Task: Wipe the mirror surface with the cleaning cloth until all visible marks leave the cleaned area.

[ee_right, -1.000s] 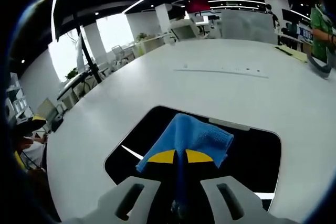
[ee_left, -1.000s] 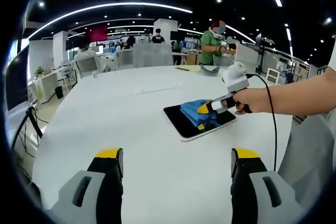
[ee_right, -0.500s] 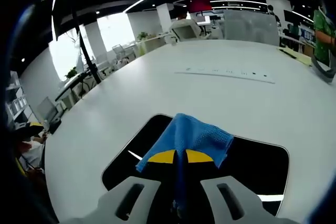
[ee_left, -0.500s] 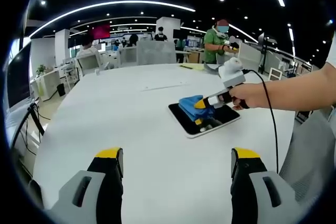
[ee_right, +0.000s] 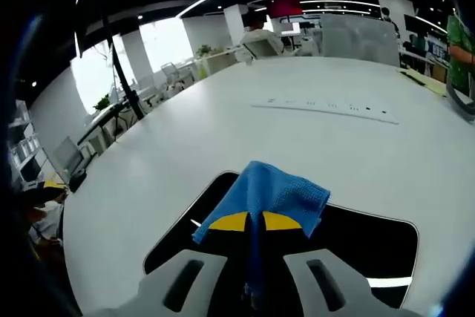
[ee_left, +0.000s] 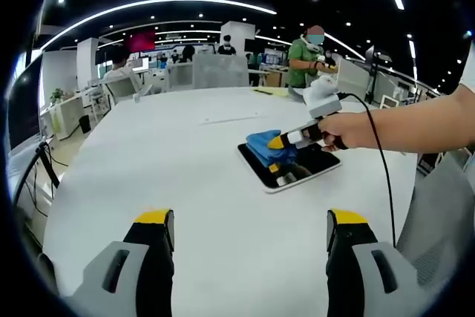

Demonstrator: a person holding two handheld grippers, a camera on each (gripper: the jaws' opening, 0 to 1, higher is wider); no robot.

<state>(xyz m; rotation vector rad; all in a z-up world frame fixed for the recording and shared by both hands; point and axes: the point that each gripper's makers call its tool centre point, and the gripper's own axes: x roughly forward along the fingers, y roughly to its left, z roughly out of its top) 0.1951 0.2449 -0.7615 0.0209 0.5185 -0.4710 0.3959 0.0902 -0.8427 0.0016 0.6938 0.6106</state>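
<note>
Ideally, the right gripper, clamping the blue cloth, is pressing it flat across the mirror's far-left edge, while the left gripper is hovering open nearby.

A wide white tabletop stretches toward a person in a green shirt standing at its far edge. Grey chairs line the far side under curved ceiling lights.
</note>
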